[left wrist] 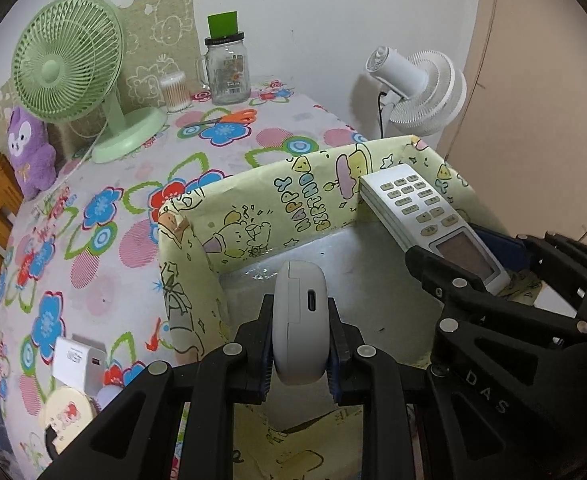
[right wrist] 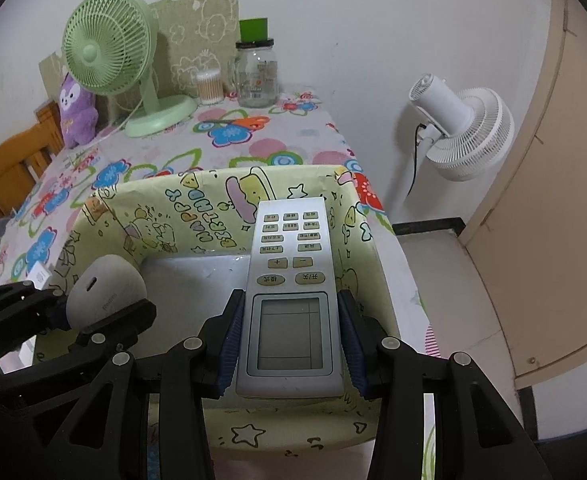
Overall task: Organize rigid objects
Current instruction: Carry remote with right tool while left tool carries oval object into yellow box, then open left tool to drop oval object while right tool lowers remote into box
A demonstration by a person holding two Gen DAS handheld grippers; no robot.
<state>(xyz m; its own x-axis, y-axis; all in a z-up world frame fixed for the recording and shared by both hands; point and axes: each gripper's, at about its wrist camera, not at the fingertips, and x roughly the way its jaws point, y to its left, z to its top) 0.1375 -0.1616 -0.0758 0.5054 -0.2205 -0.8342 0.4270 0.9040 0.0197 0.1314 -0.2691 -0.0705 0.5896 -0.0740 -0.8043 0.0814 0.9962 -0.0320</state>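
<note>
A yellow cartoon-print box (left wrist: 305, 196) (right wrist: 165, 208) stands on the flowered table, open at the top. My left gripper (left wrist: 300, 332) is shut on a white oval earbud case (left wrist: 299, 320) (right wrist: 105, 290) and holds it above the box's near left part. My right gripper (right wrist: 289, 336) is shut on a white air-conditioner remote (right wrist: 289, 280) (left wrist: 425, 216), held over the box's right side with its far end near the box's back wall. The box floor (left wrist: 373, 280) between them looks bare.
A white charger (left wrist: 79, 360) and a round cartoon item (left wrist: 67, 416) lie left of the box. Orange-handled scissors (left wrist: 229, 118), a green fan (left wrist: 69, 60), a glass jar (left wrist: 227, 72), cotton swabs (left wrist: 175, 92) and a purple plush (left wrist: 29, 152) stand at the back. A white fan (right wrist: 461, 132) stands right of the table.
</note>
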